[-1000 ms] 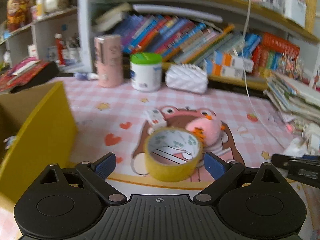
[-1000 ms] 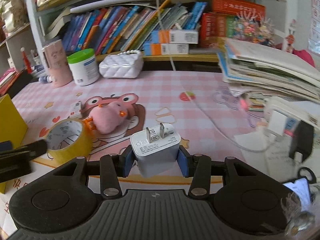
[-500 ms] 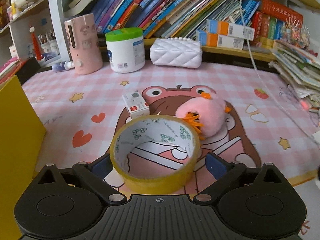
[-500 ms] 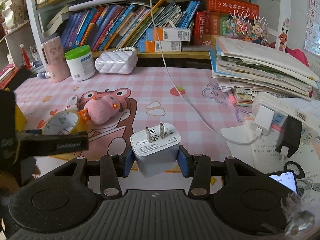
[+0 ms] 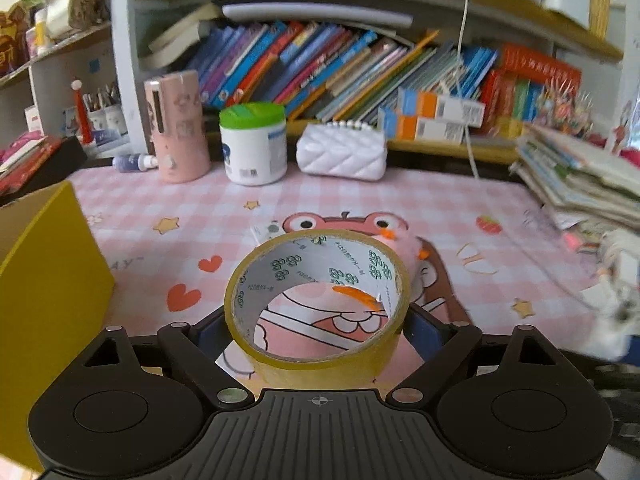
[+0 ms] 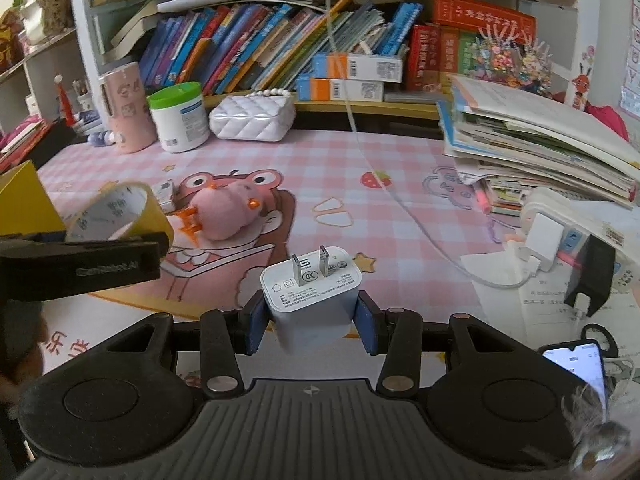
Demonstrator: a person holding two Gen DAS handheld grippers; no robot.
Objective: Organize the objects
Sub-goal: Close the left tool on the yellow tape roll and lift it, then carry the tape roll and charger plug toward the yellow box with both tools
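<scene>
My left gripper (image 5: 316,326) is shut on a yellow tape roll (image 5: 320,364) and holds it tilted above the pink mat; the roll also shows in the right wrist view (image 6: 154,212). My right gripper (image 6: 311,316) is shut on a white charger plug (image 6: 312,292), prongs facing away from me. A pink plush toy (image 6: 226,212) lies on the mat (image 6: 360,168), mostly hidden behind the tape in the left wrist view. A small white box (image 6: 163,190) lies beside it. A yellow box (image 5: 48,264) stands at the left.
A pink cylinder (image 5: 178,126), a green-lidded white tub (image 5: 254,144) and a white quilted purse (image 5: 342,154) stand at the back before the bookshelf. A stack of books (image 6: 540,148), a power strip (image 6: 560,224) with a cable, and a phone (image 6: 576,368) are at the right.
My left gripper has closed on the tape roll and lifted it off the mat, tilting it. My right gripper has kept hold of the charger plug and shifted slightly.
</scene>
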